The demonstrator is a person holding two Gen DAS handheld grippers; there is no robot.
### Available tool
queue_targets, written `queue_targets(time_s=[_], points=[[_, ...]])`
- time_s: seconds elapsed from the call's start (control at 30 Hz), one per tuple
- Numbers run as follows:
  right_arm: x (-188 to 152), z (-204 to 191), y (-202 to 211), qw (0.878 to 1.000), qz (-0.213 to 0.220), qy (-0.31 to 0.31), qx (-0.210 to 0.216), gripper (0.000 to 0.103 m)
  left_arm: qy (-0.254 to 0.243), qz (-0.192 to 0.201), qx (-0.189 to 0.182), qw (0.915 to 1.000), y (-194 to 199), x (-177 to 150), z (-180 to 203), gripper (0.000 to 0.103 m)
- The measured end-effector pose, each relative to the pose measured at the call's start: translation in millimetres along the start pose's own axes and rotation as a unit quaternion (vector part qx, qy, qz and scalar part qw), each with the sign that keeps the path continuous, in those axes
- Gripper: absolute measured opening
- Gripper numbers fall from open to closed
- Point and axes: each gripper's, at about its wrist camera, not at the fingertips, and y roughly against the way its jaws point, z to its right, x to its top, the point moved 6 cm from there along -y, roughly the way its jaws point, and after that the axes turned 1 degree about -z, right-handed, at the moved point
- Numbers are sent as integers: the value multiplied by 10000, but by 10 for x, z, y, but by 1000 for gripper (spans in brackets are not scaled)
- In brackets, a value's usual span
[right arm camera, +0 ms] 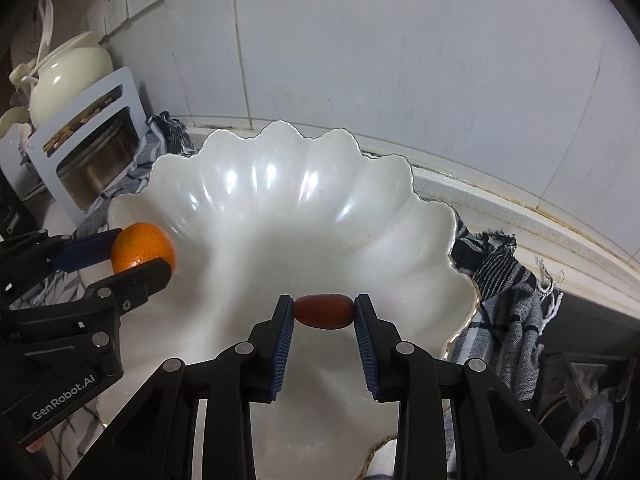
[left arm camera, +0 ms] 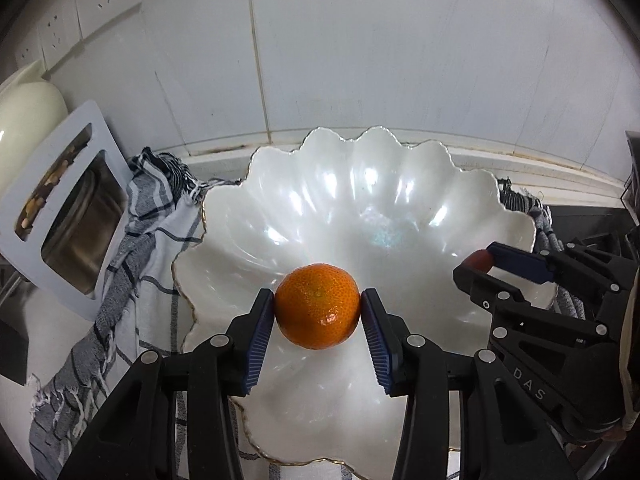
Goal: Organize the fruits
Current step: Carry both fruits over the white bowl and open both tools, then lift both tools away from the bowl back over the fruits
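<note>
Two fruits poised over one scalloped white bowl [left arm camera: 400, 184], itself resting on a striped cloth [left arm camera: 132, 240]. Left gripper [left arm camera: 318, 308] clamped on an orange mandarin [left arm camera: 318, 308], pads touching both sides; right gripper [right arm camera: 324, 311] pinching a small reddish-brown fruit [right arm camera: 324, 311], perhaps a date, end to end. Placing step likely in hand: next, lowering each fruit close to the bowl's floor, then parting the fingers gently to prevent rolling. Readable on the gripper bodies: "GenRobot.AI" and "DAS".
</note>
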Motion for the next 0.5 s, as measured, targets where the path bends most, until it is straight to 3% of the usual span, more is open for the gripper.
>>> queue_targets(time_s=[0.07,0.1,0.4,0.5], points=[[-5,-2,7,10000,10,21,-50,47,-17,103,81,9999,42,10,-10,62],[-6,5,23,9999,39,30,-108,51,-35,137,103,9998,65,16,-13,63],[-39,47,398,9979,475,69,-440,51,-55,477,357,9982,456,-24,-93,79],[-75,35,589,9966,665,76,-490,58,28,617,363,9974,637,-46,-115,82]])
